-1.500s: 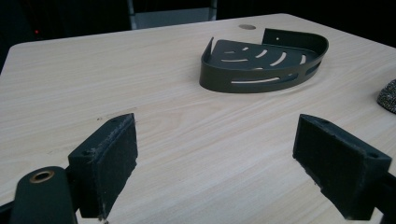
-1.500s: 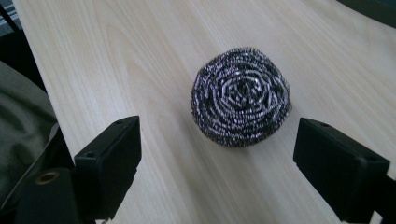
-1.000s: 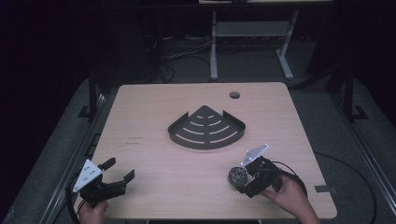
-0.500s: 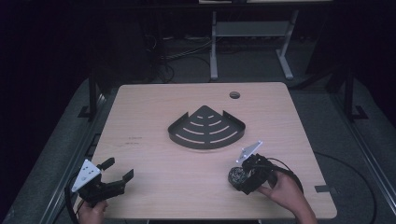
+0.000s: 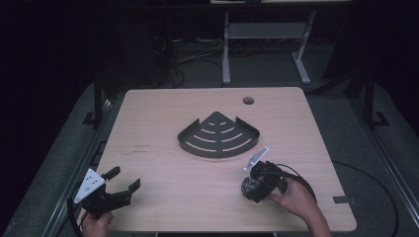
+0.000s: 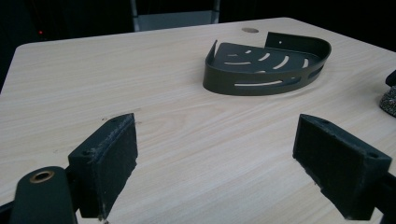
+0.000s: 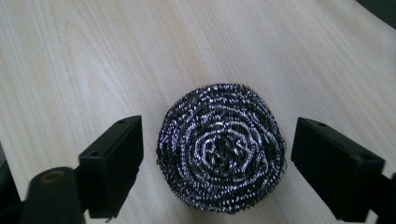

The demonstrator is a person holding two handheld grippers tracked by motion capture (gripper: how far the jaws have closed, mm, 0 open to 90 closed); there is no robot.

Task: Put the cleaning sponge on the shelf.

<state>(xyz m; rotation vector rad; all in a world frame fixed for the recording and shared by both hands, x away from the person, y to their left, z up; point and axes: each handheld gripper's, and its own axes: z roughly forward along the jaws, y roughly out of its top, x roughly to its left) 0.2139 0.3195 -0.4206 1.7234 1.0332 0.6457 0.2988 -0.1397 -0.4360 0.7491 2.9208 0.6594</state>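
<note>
Right gripper view: scourer (image 7: 221, 147) lower centre, between spread jaws | right gripper (image 7: 217, 158) unclosed, nothing gripped | left gripper (image 6: 224, 163) spread, empty | advice: centre jaws, squeeze gently.

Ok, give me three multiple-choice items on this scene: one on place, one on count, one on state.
1. Where does the scourer lie?
A. in the rack
B. on the table between the right gripper's jaws
C. under the left gripper

2. How many holes are in the table top?
A. one
B. two
C. four

3. How do the left gripper's jaws stand?
A. shut on the rack
B. shut on nothing
C. open, holding nothing

Answers:
1 B: the right gripper view shows the scourer on the wood with the right gripper's jaws at either side, apart from it.
2 A: one round hole beyond the rack.
3 C: bare wood shows between them.
</note>
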